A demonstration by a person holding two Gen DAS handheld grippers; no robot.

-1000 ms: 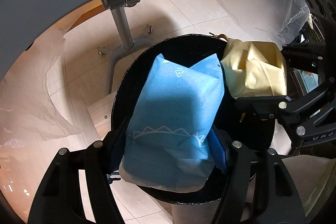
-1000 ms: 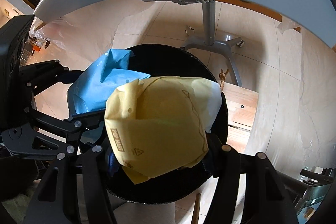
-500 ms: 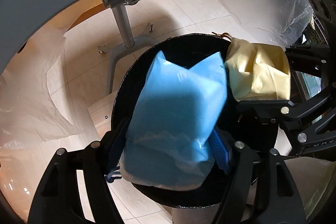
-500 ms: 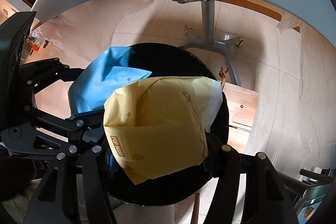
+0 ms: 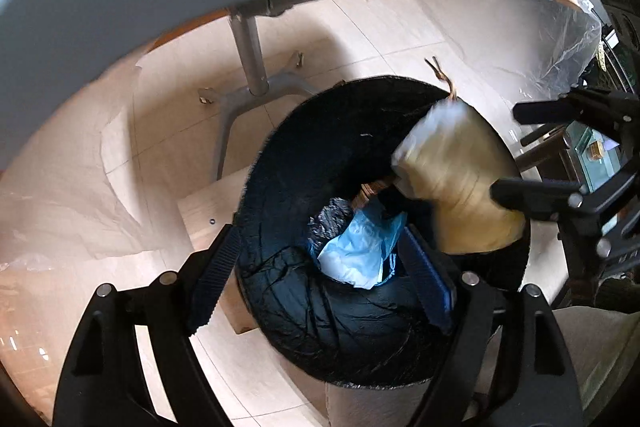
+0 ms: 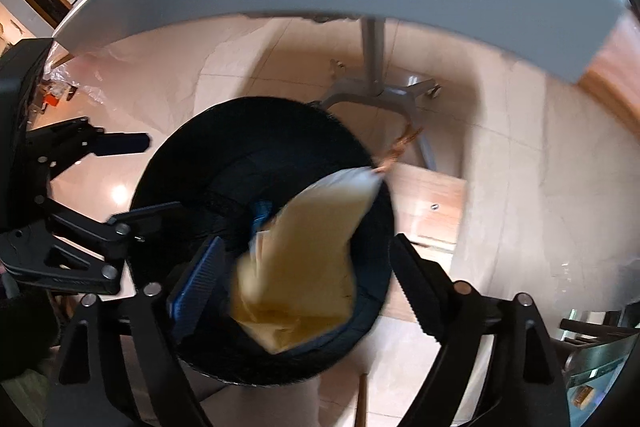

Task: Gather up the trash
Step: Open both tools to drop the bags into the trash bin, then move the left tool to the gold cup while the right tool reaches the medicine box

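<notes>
The left gripper [image 5: 320, 267] is hanging over the black-lined bin [image 5: 280, 163] with its jaws, which have just been opening, standing apart around nothing, and the blue packet [image 5: 356, 255] it was clamping a second ago is now lying loose down inside the bin. The right gripper [image 6: 304, 275] is likewise spread wide after opening, and the yellow packet [image 6: 304, 267] it was gripping is blurring between its fingers above the bin mouth, free of both pads; no print on either packet is readable now
</notes>
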